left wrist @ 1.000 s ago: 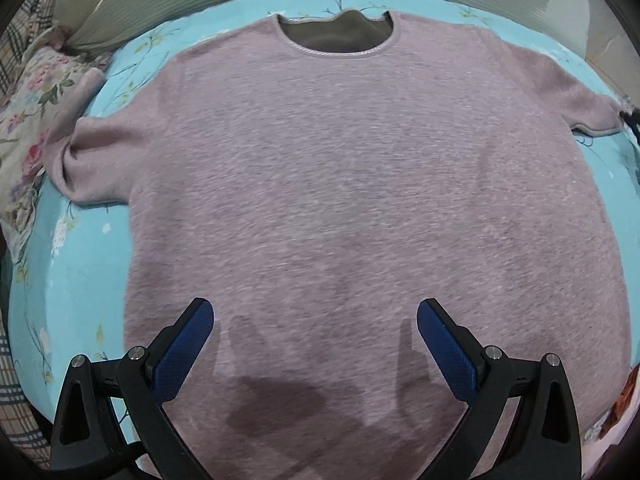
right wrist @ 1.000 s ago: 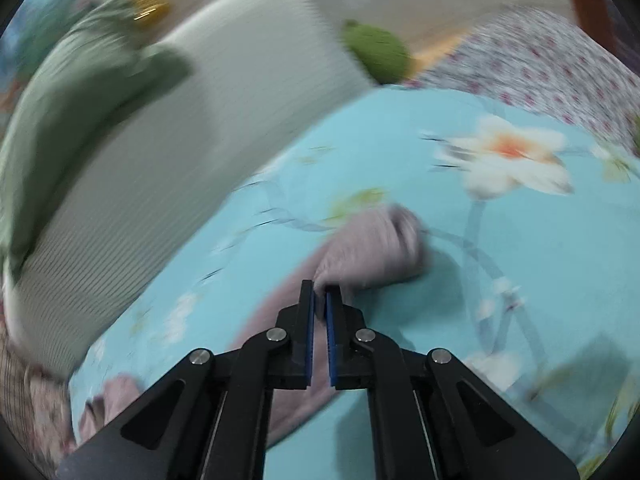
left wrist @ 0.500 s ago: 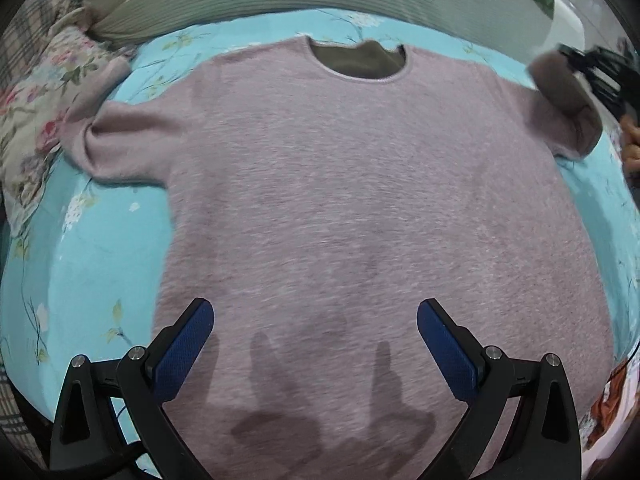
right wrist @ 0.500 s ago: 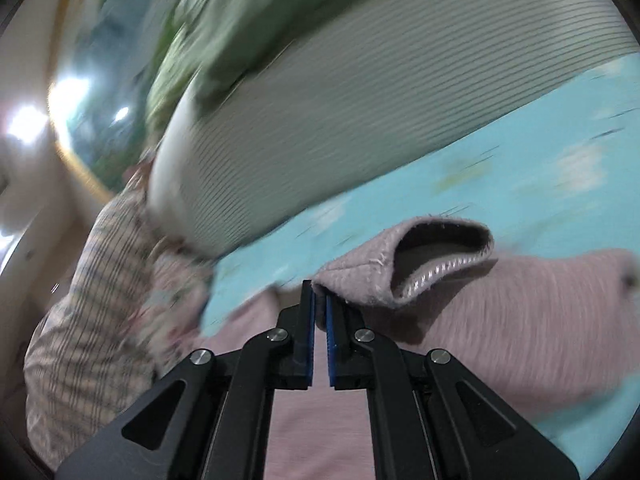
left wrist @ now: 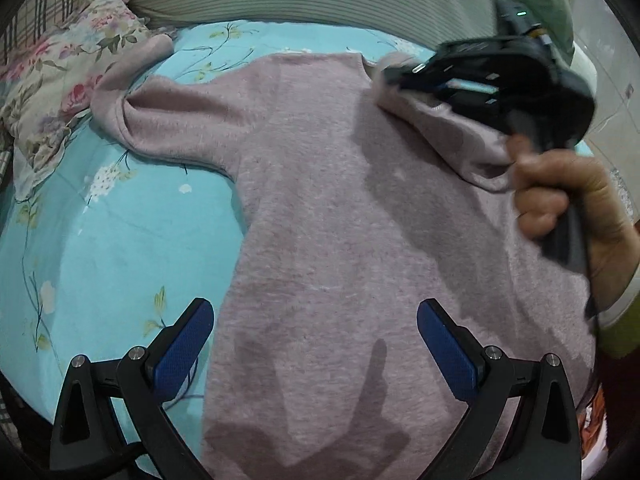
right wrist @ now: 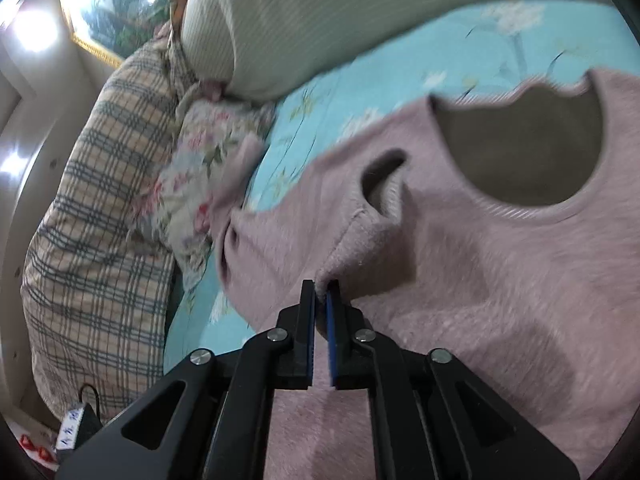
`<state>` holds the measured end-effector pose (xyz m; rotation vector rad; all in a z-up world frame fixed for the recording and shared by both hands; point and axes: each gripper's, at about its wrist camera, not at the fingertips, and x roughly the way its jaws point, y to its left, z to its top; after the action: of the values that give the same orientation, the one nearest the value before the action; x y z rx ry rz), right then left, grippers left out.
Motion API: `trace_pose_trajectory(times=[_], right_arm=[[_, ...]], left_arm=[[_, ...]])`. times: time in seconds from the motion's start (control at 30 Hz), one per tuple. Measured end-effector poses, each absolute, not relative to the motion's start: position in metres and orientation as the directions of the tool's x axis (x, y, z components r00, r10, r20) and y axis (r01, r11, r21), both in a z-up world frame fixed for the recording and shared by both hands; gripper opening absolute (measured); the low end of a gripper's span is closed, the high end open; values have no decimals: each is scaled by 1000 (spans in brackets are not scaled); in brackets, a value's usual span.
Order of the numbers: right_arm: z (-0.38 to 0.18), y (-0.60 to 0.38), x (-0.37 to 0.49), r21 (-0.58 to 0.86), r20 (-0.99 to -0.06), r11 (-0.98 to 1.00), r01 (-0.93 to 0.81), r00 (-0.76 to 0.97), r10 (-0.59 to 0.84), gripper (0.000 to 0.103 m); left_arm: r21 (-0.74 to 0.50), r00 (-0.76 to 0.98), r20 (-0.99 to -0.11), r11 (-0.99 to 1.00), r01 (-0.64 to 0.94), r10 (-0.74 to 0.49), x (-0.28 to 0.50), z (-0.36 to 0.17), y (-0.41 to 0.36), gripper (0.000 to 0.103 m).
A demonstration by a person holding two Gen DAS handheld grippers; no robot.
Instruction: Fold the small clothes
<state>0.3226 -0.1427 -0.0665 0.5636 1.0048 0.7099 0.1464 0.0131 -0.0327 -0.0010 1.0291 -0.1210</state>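
On the flowered turquoise bedsheet, your pink sweater lies flat. Your right gripper, pinching the sleeve cuff, has swung it inward over the chest, jaws just easing apart. Your left gripper hovers spread over the hem, so one sleeve fold is nearly done.

sweater — fuzzy matt knit | sheet — smooth printed cloth | pillow — ribbed fabric
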Motion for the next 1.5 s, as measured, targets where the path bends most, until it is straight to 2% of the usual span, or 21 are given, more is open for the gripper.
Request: trace_pose_trajectory(times=[0.03, 0.07, 0.1, 0.13, 0.17, 0.47, 0.63, 0.73, 0.77, 0.8, 0.83, 0.87, 0.9, 0.93, 1.03, 1.1, 1.23, 1.37, 1.5], right_arm=[[-68, -142, 322, 717, -554, 644, -265, 343, 758, 17], [-65, -140, 322, 725, -546, 636, -265, 343, 764, 35], [-60, -149, 316, 731, -527, 627, -270, 359, 770, 47], [-54, -154, 312, 728, -518, 629, -275, 381, 766, 66], [-49, -162, 306, 722, -508, 633, -279, 407, 759, 70], [-23, -273, 226, 715, -464, 675, -179, 602, 650, 70], [-31, -306, 192, 731, -463, 673, -113, 643, 611, 70], [-36, -315, 180, 729, -472, 679, -89, 652, 593, 70], [-38, -320, 177, 730, -474, 679, -80, 657, 586, 70], [-39, -323, 175, 731, -474, 679, -72, 661, 581, 70], [-39, -324, 174, 732, -475, 678, -64, 666, 575, 70], [-40, -328, 172, 733, -476, 678, -55, 670, 569, 70], [-40, -333, 170, 732, -478, 679, -45, 677, 560, 70], [-39, -339, 168, 724, -482, 689, -36, 689, 542, 70], [-35, -355, 169, 660, -531, 752, 8, 713, 458, 70], [-34, -367, 178, 620, -567, 783, 53, 720, 400, 70], [-32, -390, 200, 543, -615, 831, 116, 729, 300, 70], [-43, -412, 234, 483, -677, 860, 167, 695, 245, 70], [-70, -409, 269, 428, -745, 888, 171, 622, 240, 70]], left_arm=[[-60, 515, -851, 993, 104, -105, 150, -33, 14, 102], [-57, 519, -848, 993, 107, -105, 154, -33, 14, 102], [-50, 525, -845, 992, 112, -102, 160, -33, 13, 102], [-47, 530, -842, 992, 115, -101, 164, -33, 13, 102], [-43, 535, -839, 992, 118, -100, 171, -33, 14, 102], [-88, 559, -814, 986, 143, -154, 274, -25, 20, 102], [-98, 487, -851, 971, 216, -194, 347, -38, 5, 101], [-108, 444, -870, 961, 254, -215, 371, -52, -7, 84], [-120, 430, -873, 956, 266, -229, 374, -57, -10, 75], [-129, 416, -877, 952, 276, -239, 378, -62, -12, 59], [-123, 410, -882, 954, 274, -231, 381, -68, -14, 51], [-115, 420, -879, 956, 269, -224, 380, -68, -16, 34], [-123, 434, -870, 956, 268, -233, 379, -67, -14, 6], [-160, 443, -858, 954, 252, -261, 374, -63, -8, 3], [-215, 545, -786, 955, 205, -293, 346, -36, 14, 2], [-219, 604, -749, 962, 164, -273, 328, -26, 31, 2], [-190, 586, -788, 980, 59, -188, 321, -47, 61, 2], [-258, 615, -757, 966, 29, -221, 315, -46, 77, 2], [-268, 618, -756, 963, 9, -216, 315, -47, 82, 2]])
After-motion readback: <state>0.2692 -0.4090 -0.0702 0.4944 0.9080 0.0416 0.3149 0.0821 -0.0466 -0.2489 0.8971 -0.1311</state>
